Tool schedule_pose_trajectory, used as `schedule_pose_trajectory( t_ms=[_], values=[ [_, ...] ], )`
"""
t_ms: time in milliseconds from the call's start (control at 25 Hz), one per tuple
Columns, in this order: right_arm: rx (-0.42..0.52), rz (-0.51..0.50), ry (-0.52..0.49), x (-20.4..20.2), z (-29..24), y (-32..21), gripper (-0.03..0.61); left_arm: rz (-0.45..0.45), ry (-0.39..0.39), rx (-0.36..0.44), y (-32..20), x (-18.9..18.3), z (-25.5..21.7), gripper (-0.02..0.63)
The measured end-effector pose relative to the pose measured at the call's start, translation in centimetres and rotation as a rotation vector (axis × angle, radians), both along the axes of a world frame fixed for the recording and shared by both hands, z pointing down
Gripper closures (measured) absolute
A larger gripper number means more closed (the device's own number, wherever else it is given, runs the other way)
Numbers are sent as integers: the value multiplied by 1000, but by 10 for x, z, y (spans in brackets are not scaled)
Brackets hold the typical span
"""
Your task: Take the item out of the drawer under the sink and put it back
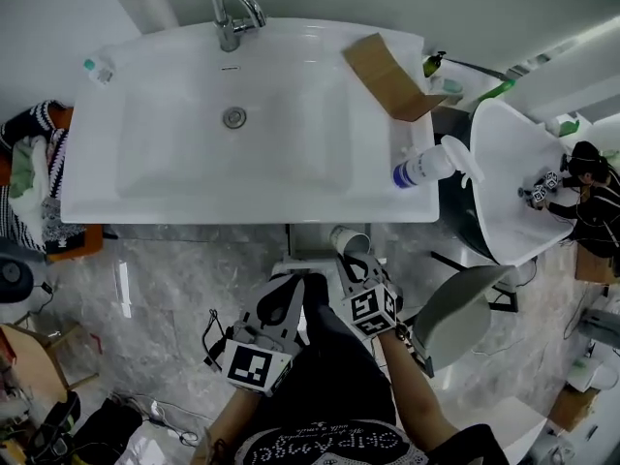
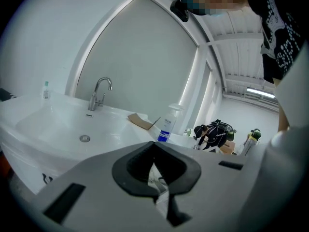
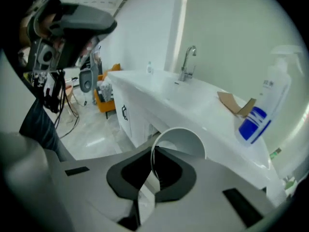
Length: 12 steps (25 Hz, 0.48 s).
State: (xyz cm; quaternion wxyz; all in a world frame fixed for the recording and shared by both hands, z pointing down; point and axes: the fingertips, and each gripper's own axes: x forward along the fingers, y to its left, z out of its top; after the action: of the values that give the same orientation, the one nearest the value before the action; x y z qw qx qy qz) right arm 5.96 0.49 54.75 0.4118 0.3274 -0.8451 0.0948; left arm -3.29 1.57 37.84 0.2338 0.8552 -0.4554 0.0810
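- The sink point(image 1: 194, 168) is spread across the upper half of the head view. Its bowl is left bare, and the tap point(image 1: 232, 13) is set at top centre.
- The cabinet point(image 3: 131, 114) under it is seen at centre left of the right gripper view. Its drawer is mostly hidden by the sink's front edge and the grippers, so it cannot be told whether the drawer is open.
- The right gripper point(image 1: 349, 258) is held at lower centre of the head view, just below the sink's front edge. Its jaws are pinched together on the thin wall of the cup point(image 1: 351, 241) at the rim.
- The left gripper point(image 1: 289, 287) is held just beside it, to the left. Its jaws are closed together with nothing between them, and it is probably kept free to work the drawer.
- The spray bottle point(image 1: 426, 168) is stood at the sink's right edge, untouched.
- The cardboard point(image 1: 387, 76) is laid at the sink's upper right corner, well apart from both grippers.
- The cup, white and empty, is carried in front of the sink, clear of the cabinet. It is judged to be the item taken out, with its return to the drawer not yet done. With so thin a rim grip, crushing or slipping is a risk.
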Motion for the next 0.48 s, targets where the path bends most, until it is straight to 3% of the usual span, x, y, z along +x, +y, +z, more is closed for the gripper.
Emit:
schedule_pose_trajectory(
  t_ms=[280,480],
  values=[
    [153,178,-277,12,-95,-7,555,55,3,117,-12,12,-33,614],
    [265,206,-331,21,-155,-11,555,106,40,196,-19,28,-70,614]
  ],
)
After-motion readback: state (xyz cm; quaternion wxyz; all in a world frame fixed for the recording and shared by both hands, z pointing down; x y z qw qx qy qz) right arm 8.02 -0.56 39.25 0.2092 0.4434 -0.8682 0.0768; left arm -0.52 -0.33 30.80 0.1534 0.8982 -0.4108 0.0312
